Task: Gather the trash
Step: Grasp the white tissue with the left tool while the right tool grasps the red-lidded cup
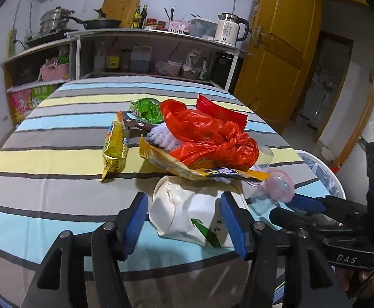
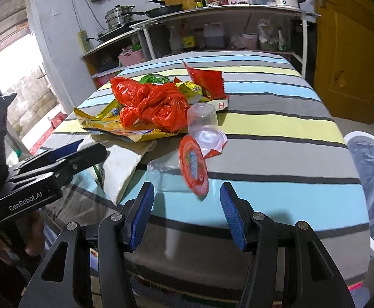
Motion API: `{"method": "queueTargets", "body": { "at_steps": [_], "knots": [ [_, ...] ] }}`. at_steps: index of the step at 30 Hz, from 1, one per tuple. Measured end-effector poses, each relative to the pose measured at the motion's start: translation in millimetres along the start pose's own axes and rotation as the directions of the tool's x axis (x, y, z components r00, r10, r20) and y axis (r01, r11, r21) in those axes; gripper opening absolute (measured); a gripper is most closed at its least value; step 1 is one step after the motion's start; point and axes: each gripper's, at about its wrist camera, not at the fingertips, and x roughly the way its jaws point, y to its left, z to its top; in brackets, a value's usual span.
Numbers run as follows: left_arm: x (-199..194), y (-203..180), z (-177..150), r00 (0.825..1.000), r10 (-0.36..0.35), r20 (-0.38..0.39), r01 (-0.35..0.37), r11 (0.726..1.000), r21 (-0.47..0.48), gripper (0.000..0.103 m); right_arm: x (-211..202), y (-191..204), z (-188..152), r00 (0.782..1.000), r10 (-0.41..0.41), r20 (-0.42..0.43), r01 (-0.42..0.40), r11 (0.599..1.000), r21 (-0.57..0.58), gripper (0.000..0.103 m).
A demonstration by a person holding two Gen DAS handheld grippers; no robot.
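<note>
- We've got both claws out over the striped tabletop [image 2: 277,138], and the whole trash pile sits in the middle of it, nothing lifted yet.
- Left claw [image 1: 183,227]: jaws apart, straddling a crushed white paper cup [image 1: 184,215] lying on its side at the near edge. No squeeze on it that we can see.
- Right claw [image 2: 184,215]: jaws apart too, holding nothing, aimed at a clear plastic cup [image 2: 166,172] with a red peel-off lid [image 2: 194,165] just beyond its tips.
- Behind those: a knotted red plastic bag [image 2: 151,105] on top of yellow snack wrappers [image 2: 104,124], a second clear cup [image 2: 203,120] upside down, a red foil packet [image 2: 207,80], a green wrapper [image 1: 147,109] and a yellow snack pack [image 1: 115,150] off to the left side.
- The white bin [image 2: 372,187] with its liner stands off the tabletop's right side, so that's presumably where it all goes.
- Handling guess: everything here looks feather-light. The paper cup is already flattened, so pinching across its soft body should hold fine. The clear cups look thin and slick; we'd grab at the rim or wall and expect them to buckle or squirt out.
- The bag is floppy, so go for the knot, and the foil wrappers could slide off each other if we grab the stack.
</note>
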Motion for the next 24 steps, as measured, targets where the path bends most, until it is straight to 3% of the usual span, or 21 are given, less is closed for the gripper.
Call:
{"method": "queueTargets", "body": {
  "at_steps": [7, 11, 13, 21, 22, 23, 24],
  "knots": [
    [11.3, 5.3, 2.9, 0.999, -0.028, -0.026, 0.026, 0.999, -0.044, 0.060, 6.9, -5.7, 11.4, 1.000, 0.008, 0.000, -0.008, 1.000, 0.007, 0.055],
    [8.0, 8.2, 3.1, 1.000, -0.021, -0.011, 0.021, 0.998, -0.056, 0.049, 7.1, -6.7, 14.8, 1.000, 0.015, 0.006, -0.015, 1.000, 0.014, 0.055],
    [5.9, 11.6, 3.0, 1.000, -0.011, -0.009, 0.010, 0.998, -0.061, 0.028, 8.5, -6.2, 15.5, 1.000, 0.018, 0.005, -0.018, 1.000, 0.012, 0.055],
    [-7.3, 11.6, 0.7, 0.999, 0.029, 0.017, -0.028, 0.999, -0.026, 0.022, 12.5, -5.0, 20.3, 0.999, 0.047, 0.004, -0.047, 0.999, 0.024, 0.054],
    [-9.1, 11.4, -0.2, 0.999, 0.031, 0.019, -0.030, 0.999, -0.025, 0.022, 12.2, -4.7, 20.4, 0.999, 0.052, 0.008, -0.053, 0.998, 0.025, 0.049],
    [-10.8, 11.7, -0.5, 0.999, 0.031, 0.021, -0.030, 0.999, -0.027, 0.022, 11.4, -4.0, 20.9, 0.998, 0.055, 0.013, -0.055, 0.998, 0.025, 0.028],
    [-12.5, 12.0, -0.7, 0.999, 0.030, 0.022, -0.030, 0.999, -0.029, 0.022, 10.4, -3.1, 20.7, 0.999, 0.051, 0.015, -0.052, 0.998, 0.024, 0.027]
  ]
}}
